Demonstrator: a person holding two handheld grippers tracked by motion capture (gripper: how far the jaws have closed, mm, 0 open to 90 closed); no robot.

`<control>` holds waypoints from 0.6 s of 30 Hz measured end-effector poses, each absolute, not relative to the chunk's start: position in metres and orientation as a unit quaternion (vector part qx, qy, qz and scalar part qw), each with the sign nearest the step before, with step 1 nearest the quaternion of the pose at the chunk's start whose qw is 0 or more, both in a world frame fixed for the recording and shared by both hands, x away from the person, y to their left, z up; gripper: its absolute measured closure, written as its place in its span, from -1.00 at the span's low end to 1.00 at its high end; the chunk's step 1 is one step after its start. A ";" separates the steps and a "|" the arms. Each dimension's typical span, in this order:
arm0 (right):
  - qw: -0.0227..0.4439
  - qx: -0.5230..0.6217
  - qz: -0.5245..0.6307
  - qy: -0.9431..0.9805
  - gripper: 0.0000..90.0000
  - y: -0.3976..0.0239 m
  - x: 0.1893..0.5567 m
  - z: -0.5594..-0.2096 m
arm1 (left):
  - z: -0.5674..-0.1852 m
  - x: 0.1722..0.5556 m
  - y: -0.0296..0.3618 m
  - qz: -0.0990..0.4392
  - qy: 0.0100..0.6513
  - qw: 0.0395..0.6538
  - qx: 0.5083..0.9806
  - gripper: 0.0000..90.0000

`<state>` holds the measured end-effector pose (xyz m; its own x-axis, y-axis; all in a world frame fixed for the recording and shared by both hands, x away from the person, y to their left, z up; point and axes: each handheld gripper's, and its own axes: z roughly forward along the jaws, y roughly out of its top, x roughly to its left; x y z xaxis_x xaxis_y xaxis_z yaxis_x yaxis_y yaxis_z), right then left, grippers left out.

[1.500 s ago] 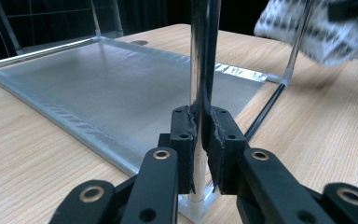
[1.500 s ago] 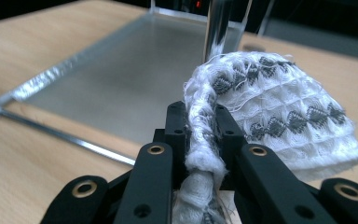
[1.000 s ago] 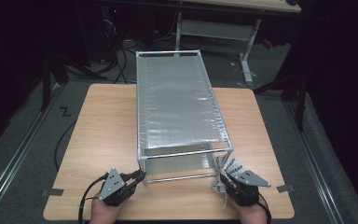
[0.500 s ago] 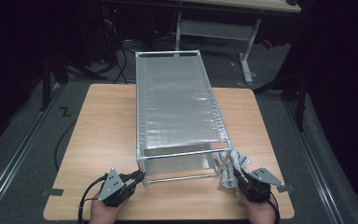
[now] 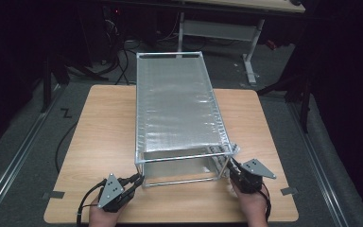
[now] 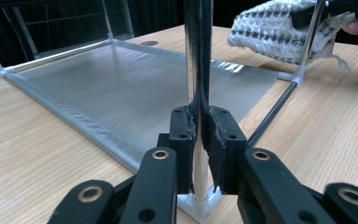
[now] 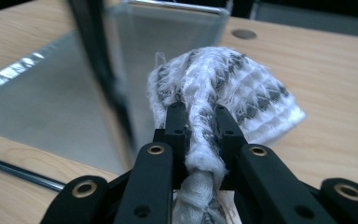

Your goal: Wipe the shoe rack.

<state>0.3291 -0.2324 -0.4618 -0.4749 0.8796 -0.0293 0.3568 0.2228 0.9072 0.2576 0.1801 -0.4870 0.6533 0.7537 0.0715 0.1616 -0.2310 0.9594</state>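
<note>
Rack (image 5: 177,101) on table (image 5: 104,127) | left gripper (image 6: 199,135) pinches rack post (image 6: 198,56) | right gripper (image 7: 200,128) pinches cloth (image 7: 223,88) beside frame

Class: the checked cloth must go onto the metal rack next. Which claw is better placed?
Right claw: it already grips the cloth beside the rack. Left claw clamps a rack post.

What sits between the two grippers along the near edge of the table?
In the high view, the rack's lower front bar spans it. The left gripper clamps the near-left post; the right gripper holds a bunched cloth at the near-right post.
</note>
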 end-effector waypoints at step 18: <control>0.270 0.406 0.464 0.740 0.79 -0.230 0.311 -0.462 | -0.487 0.268 0.178 0.284 0.328 0.531 0.728 0.78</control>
